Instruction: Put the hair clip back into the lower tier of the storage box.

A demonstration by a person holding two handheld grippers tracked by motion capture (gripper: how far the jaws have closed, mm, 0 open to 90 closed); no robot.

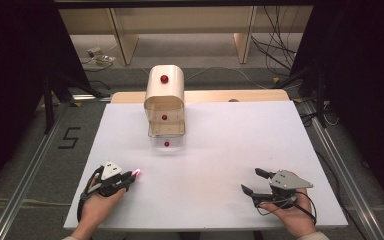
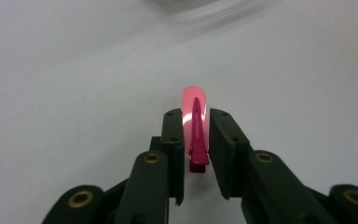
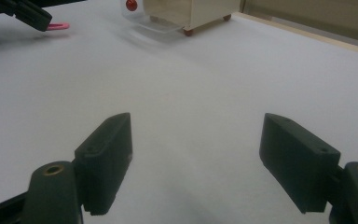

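Pink and glossy, the clip is clamped edge-on between the pads of the left claw, its rounded end poking out past the tips. In the high view it sits low over the white bench at about seven o'clock, held clear of the surface or barely above it; which of the two I cannot tell.

The step in hand looks like a carry: the clip is gripped and likely bound for the drawer unit at twelve o'clock. The next move would call for lifting the left claw forward toward the pulled-out tray, keeping the thin clip from twisting in the grip, then easing the pads apart over the opening.

The right claw rests at five o'clock with its jaws wide apart and nothing between them, well apart from the clip.

The drawer unit is a pale wooden box with a rounded top and red knobs. Its lowest drawer, a clear tray with a red knob, stands drawn out toward the person. I can make out nothing inside it, and the upper compartments are too small to judge.
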